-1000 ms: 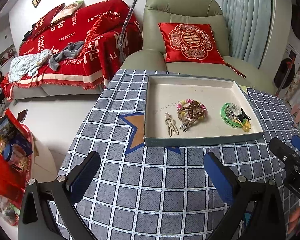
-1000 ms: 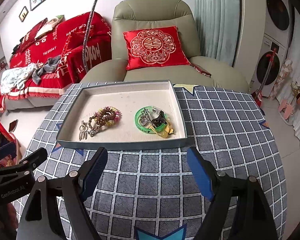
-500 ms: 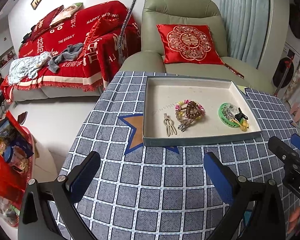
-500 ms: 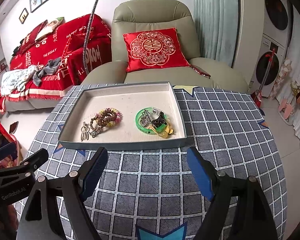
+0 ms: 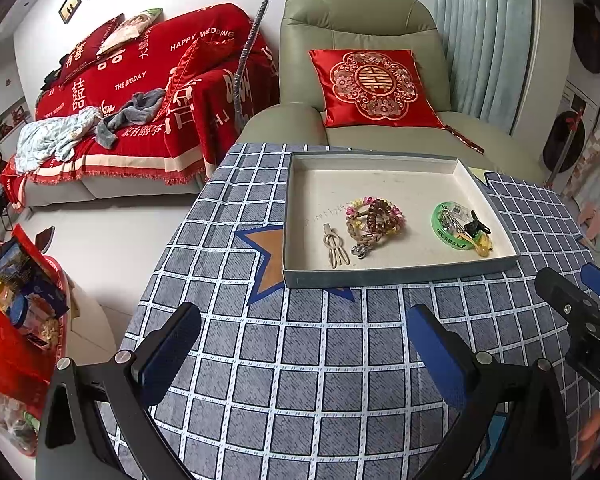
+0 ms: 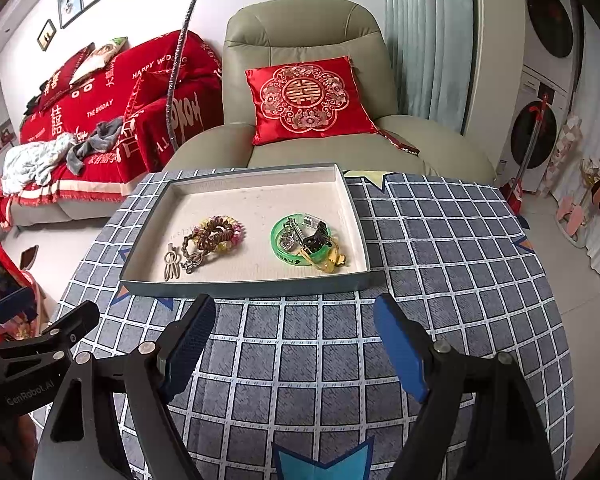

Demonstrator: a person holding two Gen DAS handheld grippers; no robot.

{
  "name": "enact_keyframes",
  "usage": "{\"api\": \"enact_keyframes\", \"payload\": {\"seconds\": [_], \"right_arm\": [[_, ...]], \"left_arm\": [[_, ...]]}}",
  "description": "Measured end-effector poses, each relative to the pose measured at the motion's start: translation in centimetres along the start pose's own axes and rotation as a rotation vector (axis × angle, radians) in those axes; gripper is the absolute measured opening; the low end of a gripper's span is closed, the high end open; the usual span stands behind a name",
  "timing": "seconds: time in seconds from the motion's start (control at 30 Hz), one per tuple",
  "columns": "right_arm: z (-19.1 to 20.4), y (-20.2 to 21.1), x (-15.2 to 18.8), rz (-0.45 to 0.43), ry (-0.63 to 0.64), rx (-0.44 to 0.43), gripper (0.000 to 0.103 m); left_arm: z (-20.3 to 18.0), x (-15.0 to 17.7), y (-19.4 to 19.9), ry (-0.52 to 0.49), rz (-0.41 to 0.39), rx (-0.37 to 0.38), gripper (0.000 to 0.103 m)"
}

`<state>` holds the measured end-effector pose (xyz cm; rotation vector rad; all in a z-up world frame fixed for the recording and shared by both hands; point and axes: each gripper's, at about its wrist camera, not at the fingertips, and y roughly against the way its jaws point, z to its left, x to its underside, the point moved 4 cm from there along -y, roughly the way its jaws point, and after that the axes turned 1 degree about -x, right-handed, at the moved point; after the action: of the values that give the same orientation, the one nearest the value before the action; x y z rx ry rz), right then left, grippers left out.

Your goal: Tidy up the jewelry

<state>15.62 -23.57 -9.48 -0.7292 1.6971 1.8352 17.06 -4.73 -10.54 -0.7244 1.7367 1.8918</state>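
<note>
Since the earlier frames we see almost nothing moved: both grippers hang where they were, and the tray has only slid a touch lower in the left view.

In the left wrist view, our left gripper (image 5: 304,344) points down at the checked cloth (image 5: 320,380), its tongs spread with nothing between them. The tray (image 5: 400,276) lies just beyond, holding a hairpin (image 5: 335,245), a heap of hair ties (image 5: 374,220) and a green bangle (image 5: 452,226) with small pieces on it. The right gripper's finger (image 5: 572,304) shows at the right edge.

In the right wrist view, our right gripper (image 6: 296,344) is likewise tilted down over the cloth (image 6: 440,260), tongs spread and empty, near the tray (image 6: 244,290). Behind stand a green armchair (image 6: 304,40) with a red cushion (image 6: 308,98), and a red-covered sofa (image 6: 100,96) on the left.
</note>
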Motion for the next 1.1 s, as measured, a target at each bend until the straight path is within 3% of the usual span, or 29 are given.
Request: {"api": "enact_keyframes", "payload": {"seconds": [1.1], "right_arm": [[-0.25, 0.61, 0.23, 0.000, -0.011, 0.006, 0.084]], "left_arm": [[-0.29, 0.22, 0.11, -0.010, 0.012, 0.010, 0.103]]}}
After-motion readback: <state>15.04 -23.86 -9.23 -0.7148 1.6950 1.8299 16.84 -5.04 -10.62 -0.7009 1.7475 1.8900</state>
